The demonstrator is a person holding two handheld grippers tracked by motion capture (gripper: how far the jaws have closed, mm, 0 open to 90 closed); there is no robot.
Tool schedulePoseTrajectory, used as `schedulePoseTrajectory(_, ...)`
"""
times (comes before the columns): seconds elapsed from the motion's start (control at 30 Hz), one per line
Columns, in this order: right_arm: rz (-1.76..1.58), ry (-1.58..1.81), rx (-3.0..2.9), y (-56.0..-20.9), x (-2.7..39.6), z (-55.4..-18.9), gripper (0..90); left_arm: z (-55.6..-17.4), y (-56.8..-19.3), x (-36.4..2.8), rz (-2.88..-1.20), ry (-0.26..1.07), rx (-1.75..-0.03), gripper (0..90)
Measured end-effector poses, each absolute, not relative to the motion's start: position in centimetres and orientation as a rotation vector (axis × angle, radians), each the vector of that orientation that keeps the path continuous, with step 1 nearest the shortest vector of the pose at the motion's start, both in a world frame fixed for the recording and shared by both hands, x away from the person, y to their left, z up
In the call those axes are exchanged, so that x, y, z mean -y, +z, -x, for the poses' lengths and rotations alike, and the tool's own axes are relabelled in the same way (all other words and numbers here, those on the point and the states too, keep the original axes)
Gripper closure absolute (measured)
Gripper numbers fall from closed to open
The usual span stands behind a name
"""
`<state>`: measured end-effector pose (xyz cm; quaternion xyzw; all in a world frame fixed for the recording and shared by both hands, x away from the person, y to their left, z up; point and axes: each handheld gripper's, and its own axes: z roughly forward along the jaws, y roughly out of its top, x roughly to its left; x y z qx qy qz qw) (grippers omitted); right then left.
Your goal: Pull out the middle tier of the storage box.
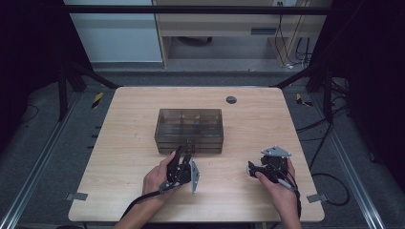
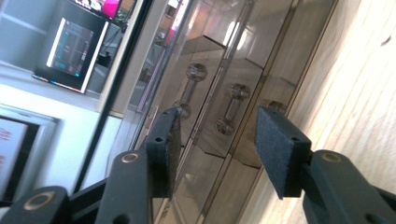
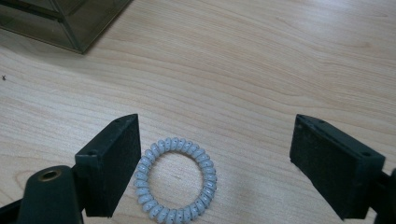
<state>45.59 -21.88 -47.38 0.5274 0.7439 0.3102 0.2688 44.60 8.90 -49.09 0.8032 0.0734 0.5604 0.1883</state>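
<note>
Smoky translucent plastic drawer box (image 1: 189,130) is sitting just ahead of the left gripper (image 2: 217,140); rigid, slick, prob. light, so best hold is the small clear bar handle (image 2: 229,109) lined up btwn the half-open pads, not gripped yet. Left hand is reaching fwd, tilted. Right gripper (image 3: 215,163) is hovering wide open over a grey coiled hair tie (image 3: 174,179), soft & springy, lying flat by its left pad.

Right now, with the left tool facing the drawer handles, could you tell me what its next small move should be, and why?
Probably ease the left tool forward until its pads bracket the nearer drawer handle, then close. The handle sits beyond the fingertips, the jaws are apart with nothing between them, and the smoky drawer box looks shut.
</note>
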Motion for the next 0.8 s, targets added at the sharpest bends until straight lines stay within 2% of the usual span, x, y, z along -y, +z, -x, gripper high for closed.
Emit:
schedulePoseTrajectory(0.07, -1.420, 0.835, -2.007, -47.4, 21.9, -45.6, 17.1, -44.7, -49.3, -8.7, -2.263, 1.605, -0.184, 56.3)
schedulePoseTrajectory(0.27, -1.420, 0.828, -2.015, -47.5, 21.9, -45.6, 17.6, -44.8, -50.2, -7.9, -2.254, 1.696, -0.096, 60.1)
schedulePoseTrajectory(0.8, -1.410, 0.817, -2.026, -47.6, 21.9, -45.6, 18.7, -45.6, -51.3, -7.1, -2.290, 1.763, -0.010, 69.6)
